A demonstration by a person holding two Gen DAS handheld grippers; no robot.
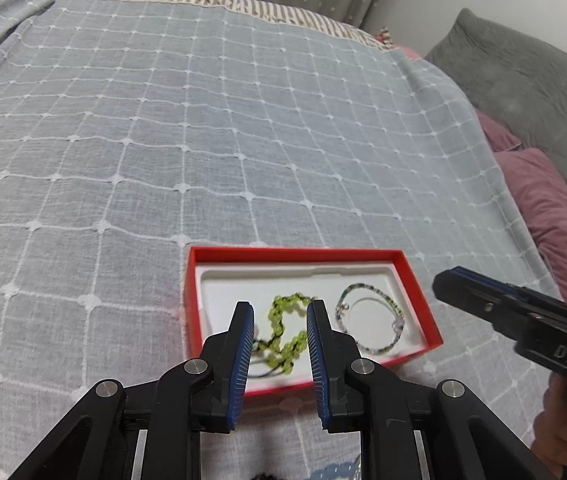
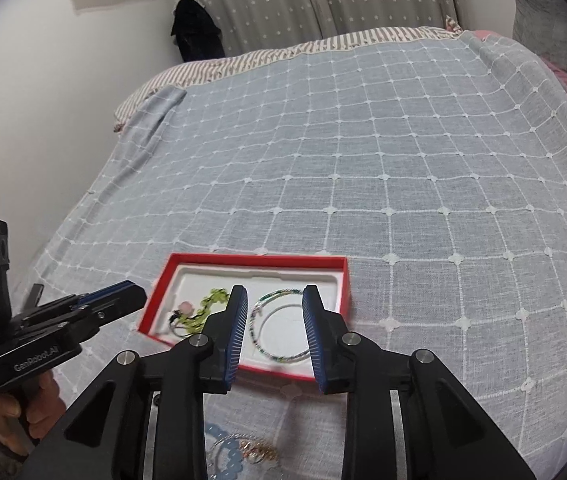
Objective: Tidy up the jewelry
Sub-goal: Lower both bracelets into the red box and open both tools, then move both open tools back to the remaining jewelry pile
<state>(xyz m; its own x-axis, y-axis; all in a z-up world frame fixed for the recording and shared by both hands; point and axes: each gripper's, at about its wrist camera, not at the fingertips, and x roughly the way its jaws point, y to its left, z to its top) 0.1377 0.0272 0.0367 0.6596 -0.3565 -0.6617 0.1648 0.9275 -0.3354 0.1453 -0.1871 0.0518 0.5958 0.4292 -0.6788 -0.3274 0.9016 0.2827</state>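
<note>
A red box (image 1: 295,254) (image 2: 255,258) with a white insert lies on the checked blue-grey blanket. In its left part rests a green bead bracelet (image 1: 279,314) (image 2: 211,300); a thin multicoloured bead loop (image 1: 363,287) (image 2: 283,357) lies in the right part. My left gripper (image 1: 280,307) (image 2: 131,292) hovers open over the green bracelet, with no bead pressed by its pads. My right gripper (image 2: 275,293) (image 1: 455,280) stands open over the bead loop, clear of it. More jewelry, a pale blue bead string and a gold chain (image 2: 243,452), lies on the blanket near me.
Pink pillows (image 1: 543,200) and a grey cushion (image 1: 523,80) line the bed's right side. A wall runs along the left of the bed, with a dark object (image 2: 195,32) by the star curtain. A hand (image 2: 39,404) holds the left gripper.
</note>
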